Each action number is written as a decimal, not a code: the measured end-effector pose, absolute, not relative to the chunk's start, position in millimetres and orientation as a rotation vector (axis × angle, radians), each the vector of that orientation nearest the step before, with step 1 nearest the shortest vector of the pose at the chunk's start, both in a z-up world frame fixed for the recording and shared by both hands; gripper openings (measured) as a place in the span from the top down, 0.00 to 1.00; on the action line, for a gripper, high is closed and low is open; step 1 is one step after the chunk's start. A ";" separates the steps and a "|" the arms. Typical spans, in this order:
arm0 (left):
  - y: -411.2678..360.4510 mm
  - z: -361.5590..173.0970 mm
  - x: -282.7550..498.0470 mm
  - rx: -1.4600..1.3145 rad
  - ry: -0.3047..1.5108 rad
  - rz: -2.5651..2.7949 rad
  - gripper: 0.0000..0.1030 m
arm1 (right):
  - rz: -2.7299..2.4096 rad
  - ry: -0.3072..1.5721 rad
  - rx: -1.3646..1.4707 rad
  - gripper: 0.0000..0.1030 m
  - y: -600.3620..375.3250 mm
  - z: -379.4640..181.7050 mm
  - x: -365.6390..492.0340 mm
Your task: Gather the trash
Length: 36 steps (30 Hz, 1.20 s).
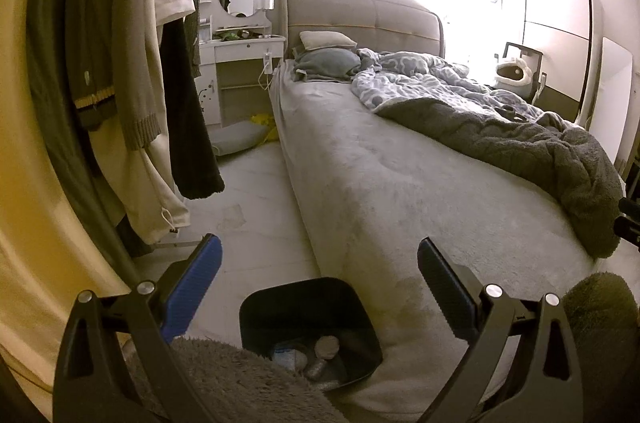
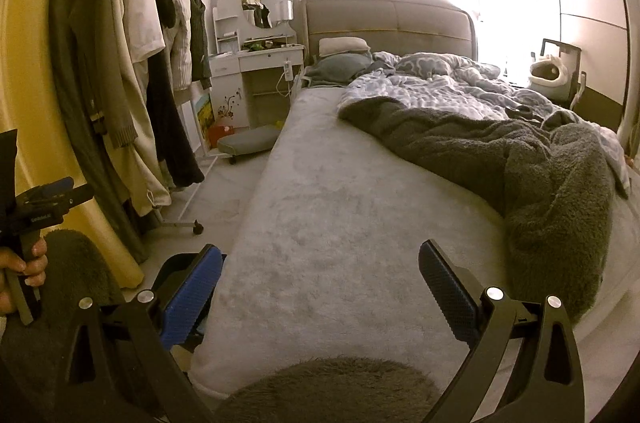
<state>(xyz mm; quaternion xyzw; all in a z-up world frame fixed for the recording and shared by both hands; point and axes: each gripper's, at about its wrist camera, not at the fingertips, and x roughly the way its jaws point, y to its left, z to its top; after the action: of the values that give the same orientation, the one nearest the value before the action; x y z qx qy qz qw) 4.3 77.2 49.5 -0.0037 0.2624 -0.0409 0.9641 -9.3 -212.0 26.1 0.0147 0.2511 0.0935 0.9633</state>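
Below the left gripper (image 1: 319, 261), a black bin (image 1: 308, 315) stands on the pale floor (image 1: 256, 191) against the foot corner of the bed (image 1: 400, 191), its near rim cut off by a fuzzy grey sleeve (image 1: 224, 379); inside it lie a few pieces of trash (image 1: 320, 355), among them what looks like a can and a crumpled bottle, though dim light makes them hard to name. From the right wrist view only a dark sliver of that bin shows behind the blue finger pad (image 2: 192, 299), and its contents are hidden. Both tools are held level and pointed along the bed toward the headboard (image 1: 360, 19): the left gripper's jaws stand wide apart with nothing between them, and the right gripper (image 2: 320, 263), poised over the mattress edge, is likewise spread wide and holds nothing. At the left margin of the right wrist view, a hand (image 2: 24, 263) grips the handle of the left tool, mostly cropped by the frame. A rumpled grey blanket (image 2: 540, 175) and patterned duvet (image 2: 440, 83) cover the far side of the bed, with some small dark thing on them too blurred to identify. Hanging clothes (image 2: 132, 43) on a rack crowd the left, hiding the wall behind, and glare washes out the area right of the headboard. A white vanity (image 2: 264, 55) with a round mirror stands beside the bed.
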 end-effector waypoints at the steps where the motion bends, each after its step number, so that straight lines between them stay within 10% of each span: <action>1: 77.2 49.4 4.3 -0.007 0.531 -0.083 0.03 | 0.190 0.509 0.030 0.03 -212.3 26.1 -9.1; 36: 76.2 49.4 4.4 -0.006 0.532 -0.082 0.03 | 0.191 0.511 0.029 0.03 -214.6 27.0 -7.6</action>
<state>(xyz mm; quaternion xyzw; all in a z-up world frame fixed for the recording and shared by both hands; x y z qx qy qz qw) 4.4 76.2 49.4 -0.0029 0.2628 -0.0407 0.9640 -7.6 -214.6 27.0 0.0145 0.2523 0.0944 0.9629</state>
